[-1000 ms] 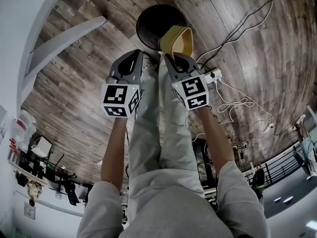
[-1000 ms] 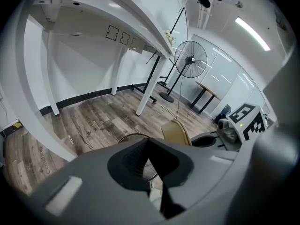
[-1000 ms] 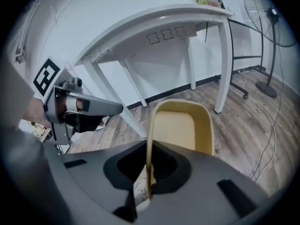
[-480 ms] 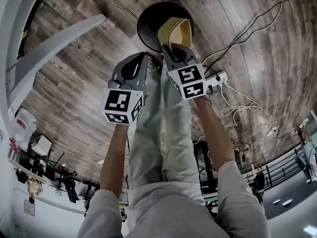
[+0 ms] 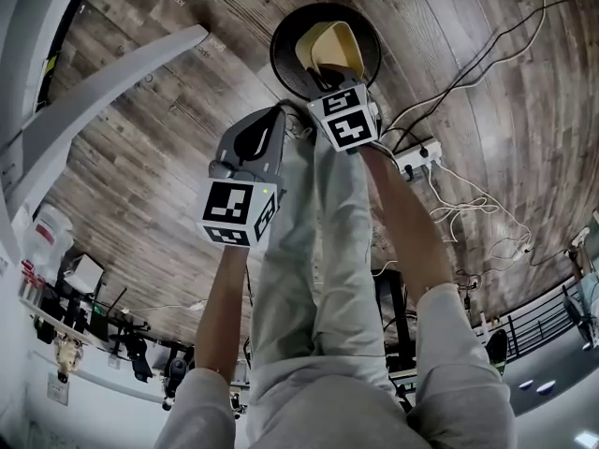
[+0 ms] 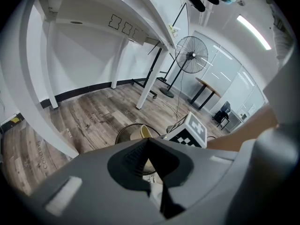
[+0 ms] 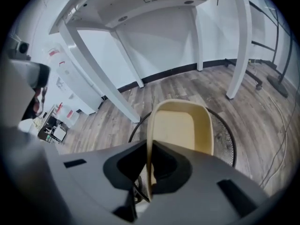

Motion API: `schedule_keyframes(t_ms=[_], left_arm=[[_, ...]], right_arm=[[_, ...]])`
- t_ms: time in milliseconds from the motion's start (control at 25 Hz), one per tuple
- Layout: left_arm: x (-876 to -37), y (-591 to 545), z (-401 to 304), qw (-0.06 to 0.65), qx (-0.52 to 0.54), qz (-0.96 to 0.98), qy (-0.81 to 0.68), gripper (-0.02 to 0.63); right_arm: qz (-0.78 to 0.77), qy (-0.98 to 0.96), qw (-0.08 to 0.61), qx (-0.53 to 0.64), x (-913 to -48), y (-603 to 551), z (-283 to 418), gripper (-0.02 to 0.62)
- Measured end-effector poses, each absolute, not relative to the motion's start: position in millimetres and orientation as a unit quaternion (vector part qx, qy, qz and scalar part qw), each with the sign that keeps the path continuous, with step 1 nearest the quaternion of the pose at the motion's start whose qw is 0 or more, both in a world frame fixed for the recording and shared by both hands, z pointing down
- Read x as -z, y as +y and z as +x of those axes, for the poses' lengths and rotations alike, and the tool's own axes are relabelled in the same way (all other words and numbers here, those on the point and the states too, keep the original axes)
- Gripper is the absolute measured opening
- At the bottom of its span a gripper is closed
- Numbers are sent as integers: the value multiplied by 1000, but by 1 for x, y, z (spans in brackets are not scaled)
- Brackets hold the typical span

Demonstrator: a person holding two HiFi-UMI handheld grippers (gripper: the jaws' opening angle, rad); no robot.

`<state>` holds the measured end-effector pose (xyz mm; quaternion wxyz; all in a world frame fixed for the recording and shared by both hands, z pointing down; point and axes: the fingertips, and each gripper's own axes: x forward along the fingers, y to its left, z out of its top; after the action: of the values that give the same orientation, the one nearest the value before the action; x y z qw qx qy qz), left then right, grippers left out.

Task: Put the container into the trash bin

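A beige open container (image 5: 329, 47) hangs tilted over the mouth of a round black mesh trash bin (image 5: 281, 40) on the wooden floor. My right gripper (image 5: 323, 80) is shut on the container's near rim, and its marker cube sits just below the bin in the head view. In the right gripper view the container (image 7: 180, 125) rises from the right gripper (image 7: 150, 172), with the bin's mesh wall (image 7: 225, 137) behind it. My left gripper (image 5: 271, 115) hangs to the left and short of the bin, shut and holding nothing. The left gripper view shows the bin (image 6: 123, 134) and container (image 6: 143, 132) beyond the left gripper (image 6: 152, 172).
The person's grey trouser legs (image 5: 318, 251) run down between the grippers. White table legs (image 5: 112, 73) cross the floor at left. A white power strip (image 5: 416, 152) with trailing cables lies right of the bin. A standing fan (image 6: 191, 55) is farther off.
My right gripper has sunk toward the bin with the container, which now sits over the bin's opening. The left gripper has dropped slightly and stayed shut.
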<state>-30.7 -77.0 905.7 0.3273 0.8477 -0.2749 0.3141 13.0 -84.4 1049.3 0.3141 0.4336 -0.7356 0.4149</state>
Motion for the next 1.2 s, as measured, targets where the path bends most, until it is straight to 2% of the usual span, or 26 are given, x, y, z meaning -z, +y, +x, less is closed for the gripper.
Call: schedule_keyframes(t_ms=[280,440,600,720,800,1200], left_arm=[[-912,-72,-41,331,-321,844,-273,11],[-913,-74,-43,333,-320,844,-273,11],[-915,-76,-45,336,-320,843,-273,11],[-915,-79,-47,338,-319,842,-274,11],[-915,-81,-49,338,-319,842,-274,11],[-906,-86,-49,338,-311,844,-277,11]], right_arm=[[379,-727,453,-350,-1091,-75,12,31],[343,-728,493,-329,-1105,-69,7,31],[327,-724,511,-328,-1117,-64,7,46],[328,-720,513,-334,-1121,-65,8,189],[337,-717,509,-335,-1121,-68,9,237],[378,-715,482,-338,-1100,-77,13,256]])
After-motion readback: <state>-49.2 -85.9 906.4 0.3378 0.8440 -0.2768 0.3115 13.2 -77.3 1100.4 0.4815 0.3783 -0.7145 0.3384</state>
